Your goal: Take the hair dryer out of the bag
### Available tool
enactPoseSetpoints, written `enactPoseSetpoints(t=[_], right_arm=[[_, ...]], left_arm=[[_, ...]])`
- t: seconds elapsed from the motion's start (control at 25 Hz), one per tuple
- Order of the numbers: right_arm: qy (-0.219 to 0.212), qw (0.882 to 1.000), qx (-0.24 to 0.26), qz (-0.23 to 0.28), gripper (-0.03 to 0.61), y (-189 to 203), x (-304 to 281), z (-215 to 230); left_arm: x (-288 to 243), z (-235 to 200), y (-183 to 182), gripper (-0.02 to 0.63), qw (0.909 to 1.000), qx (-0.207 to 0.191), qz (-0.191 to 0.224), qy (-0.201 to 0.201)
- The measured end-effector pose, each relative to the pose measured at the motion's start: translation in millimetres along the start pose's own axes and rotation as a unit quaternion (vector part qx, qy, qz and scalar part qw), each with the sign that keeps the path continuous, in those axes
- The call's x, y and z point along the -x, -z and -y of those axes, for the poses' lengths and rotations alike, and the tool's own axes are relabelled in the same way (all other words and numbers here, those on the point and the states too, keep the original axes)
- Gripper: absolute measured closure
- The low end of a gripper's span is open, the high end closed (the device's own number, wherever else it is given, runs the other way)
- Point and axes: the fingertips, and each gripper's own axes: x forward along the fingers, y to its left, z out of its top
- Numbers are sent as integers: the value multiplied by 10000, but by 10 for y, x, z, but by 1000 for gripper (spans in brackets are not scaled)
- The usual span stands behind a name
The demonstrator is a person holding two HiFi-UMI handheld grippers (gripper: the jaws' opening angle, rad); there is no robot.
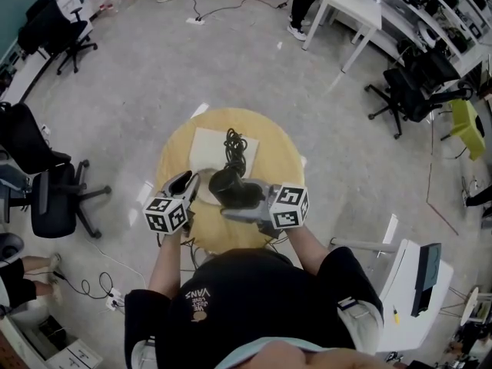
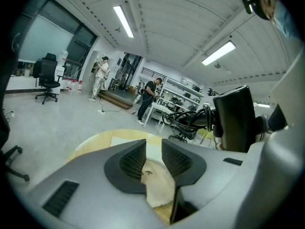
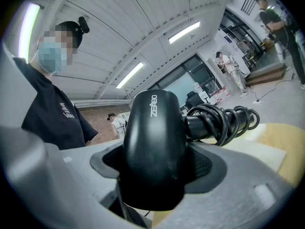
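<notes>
Hair dryer [image 1: 233, 189]: black, held over the table's 6 o'clock edge, just in front of the person.
Axis: its handle, wound with cord [image 1: 234, 146], runs toward 12 o'clock in the head view; the body sits nearest the person.
Right gripper [image 1: 240, 206]: clamped on the dryer's body.
Left gripper [image 1: 183, 184]: at the dryer's 9 o'clock, jaws nipped on a fold of the bag [image 1: 211, 148].
Bag: cream cloth, otherwise flat on the table.
Surface: round pale wooden table [image 1: 280, 156].
Room: grey floor [image 1: 231, 60], office chairs [image 1: 54, 198] at 9 o'clock, white desks [image 1: 346, 6] at 1 o'clock.

I see a round wood counter [image 1: 280, 156] on grey floor [image 1: 154, 68], w/ one pale square cloth [image 1: 211, 148] flat on its far half.
</notes>
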Motion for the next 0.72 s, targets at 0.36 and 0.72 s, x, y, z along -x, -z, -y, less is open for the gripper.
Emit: enactPoseSetpoints(t=[0.36, 0.72], right_arm=[[128, 9987, -17, 501, 227, -238, 44, -123], [95, 9971, -80, 757, 227, -320, 44, -265]], left_arm=[[238, 232, -269, 551, 9986, -273, 416, 177], [494, 389, -415, 582, 9959, -581, 672, 191]])
